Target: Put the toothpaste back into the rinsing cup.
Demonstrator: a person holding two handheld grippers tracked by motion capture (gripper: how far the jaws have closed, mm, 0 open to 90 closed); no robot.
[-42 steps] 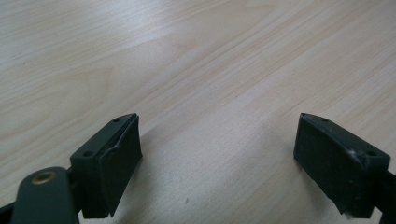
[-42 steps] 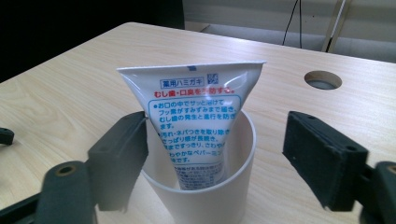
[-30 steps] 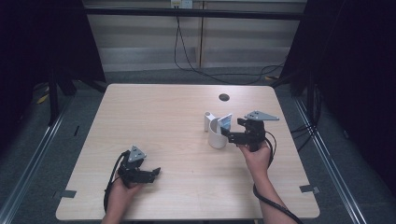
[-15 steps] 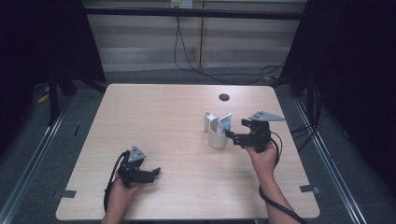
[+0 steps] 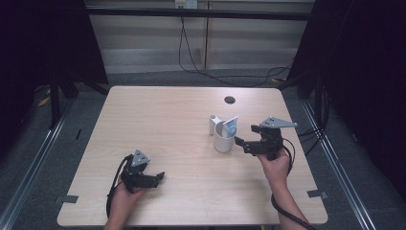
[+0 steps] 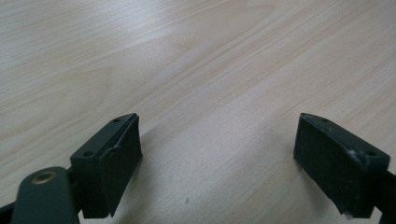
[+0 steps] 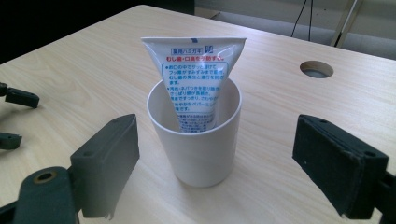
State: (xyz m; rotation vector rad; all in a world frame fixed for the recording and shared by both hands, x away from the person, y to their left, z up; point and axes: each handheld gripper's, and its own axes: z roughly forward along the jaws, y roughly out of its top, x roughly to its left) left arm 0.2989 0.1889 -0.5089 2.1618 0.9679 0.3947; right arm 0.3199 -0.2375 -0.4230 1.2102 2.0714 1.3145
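We hold the right claw [image 5: 239, 143] level just beside the white cup [image 5: 223, 139], on the side toward the right edge of the worktop [image 5: 158, 120]. Its jaws stand wide apart with nothing between them, though in the right gripper view they frame the cup [image 7: 196, 140] on either flank without touching it. That spread looks wider than the cup, so we judge the claw is lined up either to close around the cup's wall or to leave it standing.

The cup sits right of the worktop's middle, nearer the far edge than the near one. A toothpaste tube [image 7: 195, 81] stands in it, flat crimped end up, leaning on the rim; the cup keeps it upright. A small white object [image 5: 214, 124] stands just behind the cup; we cannot tell what it is.

Our left claw [image 5: 158, 178] rests near the near-left corner, jaws wide open over bare wood and holding nothing, apparently parked out of the way.
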